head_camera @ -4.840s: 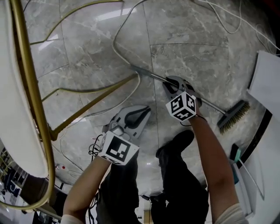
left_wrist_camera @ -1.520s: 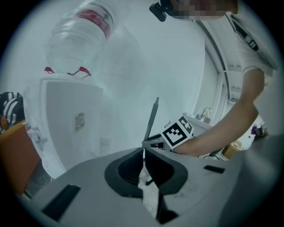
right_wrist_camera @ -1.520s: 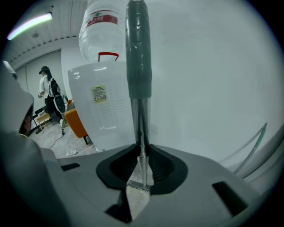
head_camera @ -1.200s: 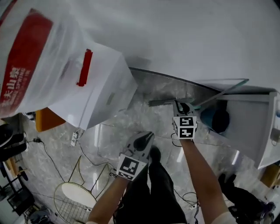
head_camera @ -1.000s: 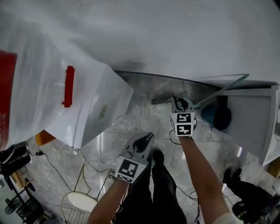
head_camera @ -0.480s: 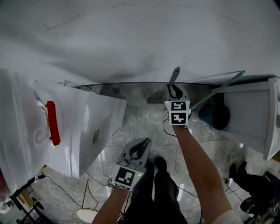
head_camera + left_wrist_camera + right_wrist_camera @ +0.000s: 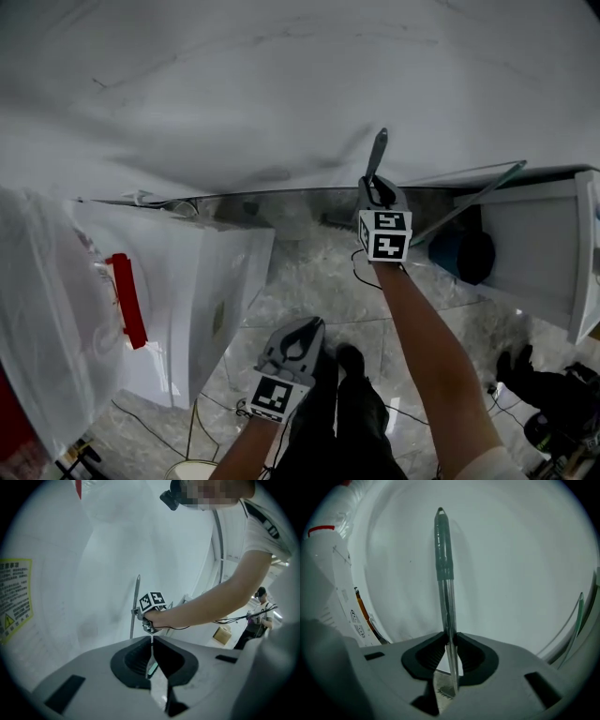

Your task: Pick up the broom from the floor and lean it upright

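2 grippers in play: right gripper (image 7: pixel 379 194) is clamped on the broom handle (image 7: pixel 444 573), holding it near-upright beside the white wall (image 7: pixel 281 84), ready to lean it, while left gripper (image 7: pixel 296 339) hangs low, closed on nothing.

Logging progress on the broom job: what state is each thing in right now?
broom: upright, gripped on its handle, top close to the white wall.
right gripper: shut on the broom handle.
left gripper: shut, empty.
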A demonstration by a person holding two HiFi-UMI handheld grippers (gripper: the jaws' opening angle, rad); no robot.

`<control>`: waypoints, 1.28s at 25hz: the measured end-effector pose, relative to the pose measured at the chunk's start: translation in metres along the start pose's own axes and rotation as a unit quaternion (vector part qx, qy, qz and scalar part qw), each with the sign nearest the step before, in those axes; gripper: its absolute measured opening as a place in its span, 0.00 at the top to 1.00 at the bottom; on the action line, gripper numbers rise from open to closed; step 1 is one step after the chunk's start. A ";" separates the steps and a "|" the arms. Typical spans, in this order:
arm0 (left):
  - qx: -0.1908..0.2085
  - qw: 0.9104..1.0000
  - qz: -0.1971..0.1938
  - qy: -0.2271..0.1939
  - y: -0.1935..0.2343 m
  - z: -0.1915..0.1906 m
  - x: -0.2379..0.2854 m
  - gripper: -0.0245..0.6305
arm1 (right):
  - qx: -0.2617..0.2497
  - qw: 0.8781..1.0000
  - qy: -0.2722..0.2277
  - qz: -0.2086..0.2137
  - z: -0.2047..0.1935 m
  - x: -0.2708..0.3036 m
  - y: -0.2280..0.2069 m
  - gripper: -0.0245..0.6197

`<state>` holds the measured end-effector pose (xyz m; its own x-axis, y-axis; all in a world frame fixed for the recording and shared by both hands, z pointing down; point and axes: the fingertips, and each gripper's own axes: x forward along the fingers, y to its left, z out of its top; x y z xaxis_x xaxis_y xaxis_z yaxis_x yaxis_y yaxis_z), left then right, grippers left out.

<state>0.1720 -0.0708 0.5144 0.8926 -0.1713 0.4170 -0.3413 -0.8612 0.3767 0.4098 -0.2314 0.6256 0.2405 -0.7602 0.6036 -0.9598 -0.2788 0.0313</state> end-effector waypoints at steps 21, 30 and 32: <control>-0.020 0.999 0.017 0.022 0.033 -0.014 0.000 0.94 | -0.040 0.999 0.012 0.027 0.009 0.031 0.011 0.84; -0.021 0.999 0.022 0.018 0.032 -0.005 -0.002 0.94 | -0.053 0.990 0.076 0.105 0.003 -0.009 0.020 0.84; -0.014 1.000 0.022 0.012 0.030 -0.002 -0.001 0.94 | -0.062 0.986 0.092 0.126 -0.001 -0.021 0.024 0.84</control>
<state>0.1601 -0.0954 0.5270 0.8693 -0.1963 0.4536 -0.3880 -0.8397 0.3800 0.3819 -0.2218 0.6147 -0.0275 -0.6736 0.7386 -0.9987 -0.0124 -0.0485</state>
